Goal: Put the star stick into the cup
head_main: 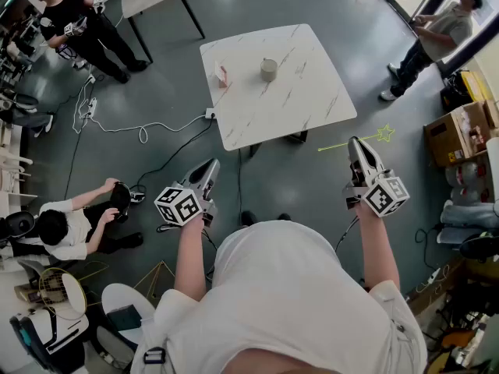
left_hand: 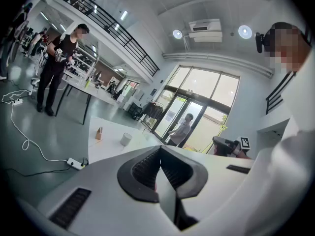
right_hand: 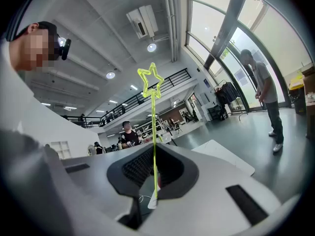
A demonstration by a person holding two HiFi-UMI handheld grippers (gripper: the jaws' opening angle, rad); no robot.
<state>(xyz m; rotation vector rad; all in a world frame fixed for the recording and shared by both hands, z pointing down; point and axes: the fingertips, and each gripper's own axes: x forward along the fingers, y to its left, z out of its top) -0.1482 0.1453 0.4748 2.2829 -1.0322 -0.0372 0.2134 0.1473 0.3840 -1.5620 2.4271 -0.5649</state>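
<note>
The star stick [head_main: 366,138] is a thin yellow-green rod with a star outline at one end. My right gripper [head_main: 355,142] is shut on it, holding it in the air to the right of the table and in front of it. In the right gripper view the star [right_hand: 150,80] stands above the closed jaws [right_hand: 153,154]. The cup [head_main: 269,69], small and beige, stands upright near the middle of the white marble table [head_main: 312,92]. My left gripper [head_main: 211,165] is shut and empty, short of the table's front left corner. In its own view, the cup [left_hand: 126,139] is far ahead.
A small pink-orange object [head_main: 221,74] stands on the table left of the cup. A power strip [head_main: 210,114] and white cable [head_main: 140,128] lie on the floor. A person sits at lower left [head_main: 70,228], and others stand at top left [head_main: 78,22] and top right [head_main: 437,33]. Cardboard boxes [head_main: 456,135] are stacked at the right.
</note>
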